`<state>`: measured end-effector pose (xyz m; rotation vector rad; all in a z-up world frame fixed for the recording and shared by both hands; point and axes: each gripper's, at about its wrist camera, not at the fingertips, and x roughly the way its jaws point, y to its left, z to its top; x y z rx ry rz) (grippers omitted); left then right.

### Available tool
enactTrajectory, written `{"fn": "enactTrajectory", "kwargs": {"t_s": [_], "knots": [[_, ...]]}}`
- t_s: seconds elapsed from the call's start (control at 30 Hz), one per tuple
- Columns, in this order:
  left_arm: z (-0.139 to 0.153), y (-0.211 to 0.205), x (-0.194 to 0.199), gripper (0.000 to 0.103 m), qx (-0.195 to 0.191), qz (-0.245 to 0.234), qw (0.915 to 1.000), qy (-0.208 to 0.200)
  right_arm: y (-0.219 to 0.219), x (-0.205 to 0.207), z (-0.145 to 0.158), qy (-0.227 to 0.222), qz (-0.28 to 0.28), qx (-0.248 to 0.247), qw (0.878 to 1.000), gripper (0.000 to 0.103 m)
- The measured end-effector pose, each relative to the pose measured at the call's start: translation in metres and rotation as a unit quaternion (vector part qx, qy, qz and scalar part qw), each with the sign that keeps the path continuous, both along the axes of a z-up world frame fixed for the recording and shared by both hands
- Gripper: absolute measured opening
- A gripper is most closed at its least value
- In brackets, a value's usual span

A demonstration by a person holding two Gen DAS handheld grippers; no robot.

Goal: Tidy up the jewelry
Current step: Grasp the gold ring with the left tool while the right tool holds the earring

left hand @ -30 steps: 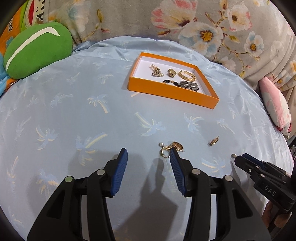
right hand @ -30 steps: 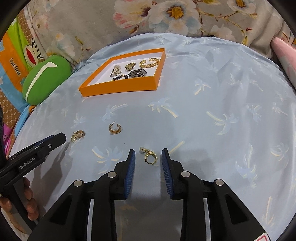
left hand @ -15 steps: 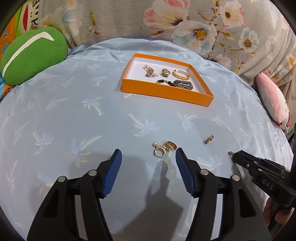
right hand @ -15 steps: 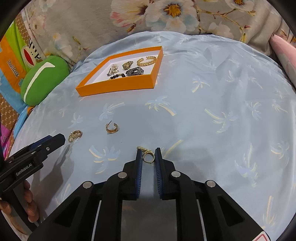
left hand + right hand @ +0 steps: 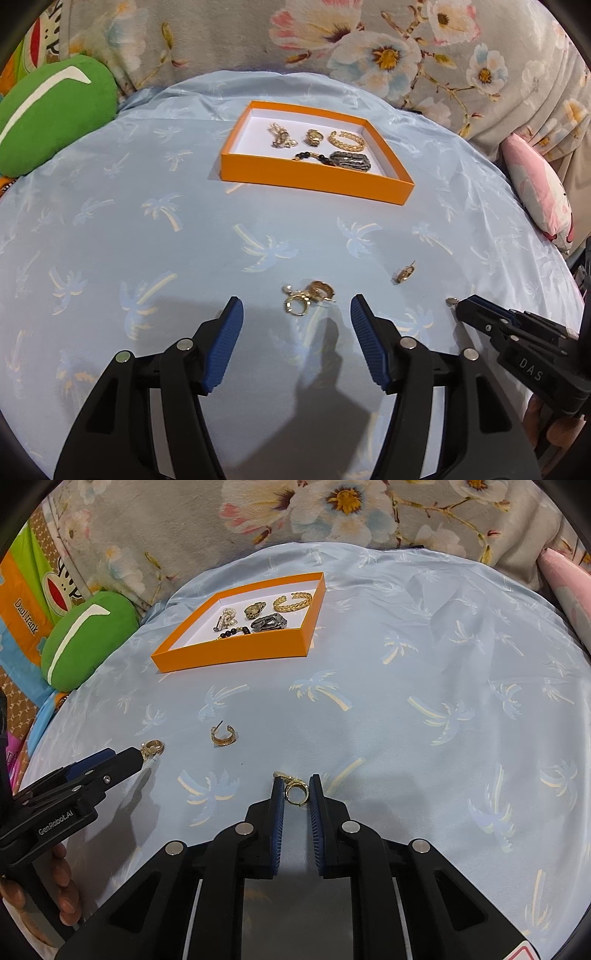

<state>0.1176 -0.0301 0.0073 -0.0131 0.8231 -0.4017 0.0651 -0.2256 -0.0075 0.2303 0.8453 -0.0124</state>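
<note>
An orange box [image 5: 314,182] [image 5: 236,651] with a white floor holds several jewelry pieces at the far side of the blue palm-print cloth. My left gripper [image 5: 296,317] is open, its blue pads either side of a small gold earring cluster [image 5: 308,295] lying on the cloth just ahead. My right gripper [image 5: 296,792] is shut on a gold hoop earring [image 5: 295,792], pinched between its pads at the cloth. A loose gold hoop earring [image 5: 404,273] [image 5: 223,736] lies between the two grippers. The earring cluster also shows by the left gripper's tip in the right wrist view [image 5: 152,747].
A green cushion [image 5: 48,114] [image 5: 86,638] lies at the far left. A pink cushion [image 5: 539,192] lies at the right edge. Floral fabric [image 5: 369,48] rises behind the round cloth-covered surface [image 5: 147,240]. The right gripper's body [image 5: 517,343] shows at the lower right of the left view.
My right gripper closed its pads onto the gold hoop earring. My left gripper opened wider and now has the earring cluster centred between its pads.
</note>
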Motion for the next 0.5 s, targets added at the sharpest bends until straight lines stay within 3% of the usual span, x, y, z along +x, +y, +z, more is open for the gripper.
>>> {"fn": "enactTrajectory", "kwargs": {"t_s": [0.37, 0.5], "knots": [[-0.0034, -0.0052, 0.0031, 0.058, 0.015, 0.000, 0.9999, 0.008, -0.0005, -0.0004, 0.0002, 0.000, 0.000, 0.002, 1.000, 0.013], [-0.0047, -0.0058, 0.0025, 0.052, 0.024, 0.005, 0.9997, 0.007, -0.0011, -0.0006, 0.0001, -0.001, 0.000, 0.003, 1.000, 0.013]]}}
